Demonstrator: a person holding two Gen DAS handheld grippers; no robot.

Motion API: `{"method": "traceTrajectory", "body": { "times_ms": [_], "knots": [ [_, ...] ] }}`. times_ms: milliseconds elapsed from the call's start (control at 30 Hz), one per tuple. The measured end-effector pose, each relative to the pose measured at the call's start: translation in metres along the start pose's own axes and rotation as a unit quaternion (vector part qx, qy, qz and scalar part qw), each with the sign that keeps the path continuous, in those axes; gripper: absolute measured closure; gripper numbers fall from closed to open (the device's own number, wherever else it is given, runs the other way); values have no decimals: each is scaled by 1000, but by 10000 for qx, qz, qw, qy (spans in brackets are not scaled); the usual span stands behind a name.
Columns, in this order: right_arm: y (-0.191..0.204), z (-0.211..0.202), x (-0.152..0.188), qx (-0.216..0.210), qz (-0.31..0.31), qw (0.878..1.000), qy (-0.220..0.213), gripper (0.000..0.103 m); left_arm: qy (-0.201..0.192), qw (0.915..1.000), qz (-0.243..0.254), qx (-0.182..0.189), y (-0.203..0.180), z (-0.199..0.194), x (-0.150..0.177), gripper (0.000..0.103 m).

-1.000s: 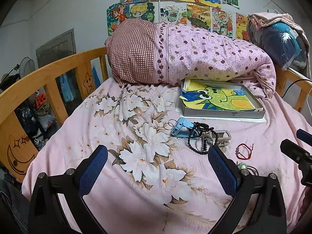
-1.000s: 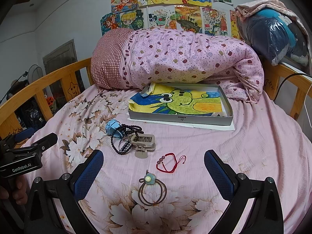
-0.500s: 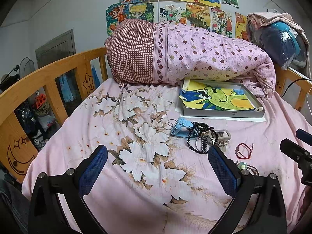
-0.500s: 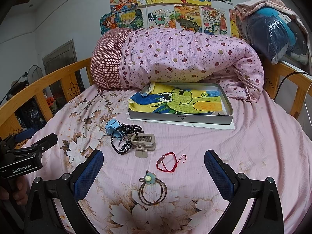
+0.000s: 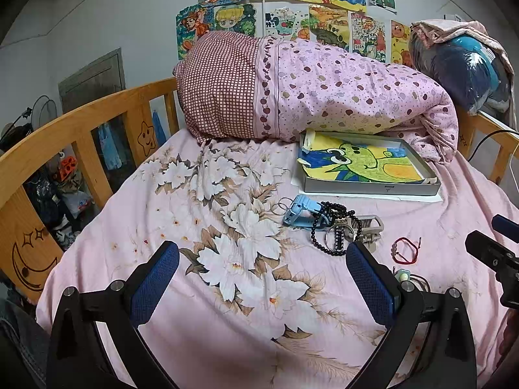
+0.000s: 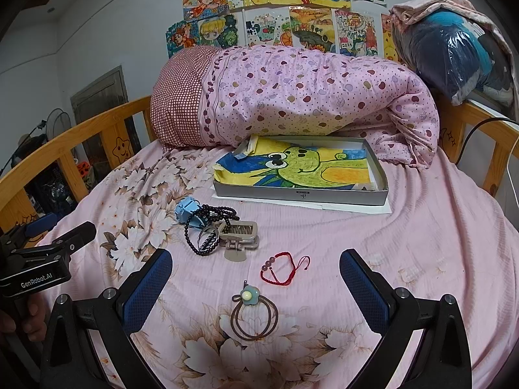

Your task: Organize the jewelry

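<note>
I have both grippers held low over the near end of the bed, nothing picked yet. Right gripper (image 6: 256,278) has its fingers wide and empty, and the brown hair tie with the pale flower bead (image 6: 254,311) and the red cord bracelet (image 6: 280,270) lie in the gap ahead of it, so I judge one of those is the first pick. Left gripper (image 5: 262,278) is also wide and empty, over bare floral bedsheet (image 5: 201,227), well left of the pieces; probably just waiting. The rest of the jewelry sits in a tangled heap further in: black bead strand (image 6: 207,227) draped over a blue clip-like item (image 6: 188,210) and touching a beige claw hair clip (image 6: 238,236), with a metal ring in the heap too. Beyond the heap is a shallow grey box tray (image 6: 301,194) lined with a crayon drawing; I take it as the drop spot, placed within reach. Writing: "GenRobot.AI" on the left gripper body in the right view; "2024" on a wall drawing (image 6: 353,32); the small mark on the tray's front wall is unreadable.
</note>
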State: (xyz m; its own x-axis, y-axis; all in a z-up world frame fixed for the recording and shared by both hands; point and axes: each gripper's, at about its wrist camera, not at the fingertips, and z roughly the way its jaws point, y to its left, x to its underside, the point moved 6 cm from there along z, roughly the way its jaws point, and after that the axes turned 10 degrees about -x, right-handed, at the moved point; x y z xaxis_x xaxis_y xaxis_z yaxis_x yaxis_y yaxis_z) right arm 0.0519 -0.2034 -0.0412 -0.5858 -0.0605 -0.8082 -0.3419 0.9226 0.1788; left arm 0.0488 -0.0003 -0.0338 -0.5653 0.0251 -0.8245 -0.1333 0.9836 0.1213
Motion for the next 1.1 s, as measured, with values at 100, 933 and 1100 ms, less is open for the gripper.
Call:
{"method": "traceTrajectory", "body": {
  "times_ms": [100, 933, 1100],
  "knots": [
    [0, 0, 0, -3, 3, 10000, 4, 0, -3, 10000, 9, -4, 0, 0, 0, 2],
    [-2, 4, -2, 0, 50, 10000, 38, 0, 187, 9998, 82, -43, -2, 5, 7, 2],
    [-2, 0, 1, 103, 0, 9999, -14, 0, 354, 9993, 100, -73, -4, 8, 7, 2]
  ]
}}
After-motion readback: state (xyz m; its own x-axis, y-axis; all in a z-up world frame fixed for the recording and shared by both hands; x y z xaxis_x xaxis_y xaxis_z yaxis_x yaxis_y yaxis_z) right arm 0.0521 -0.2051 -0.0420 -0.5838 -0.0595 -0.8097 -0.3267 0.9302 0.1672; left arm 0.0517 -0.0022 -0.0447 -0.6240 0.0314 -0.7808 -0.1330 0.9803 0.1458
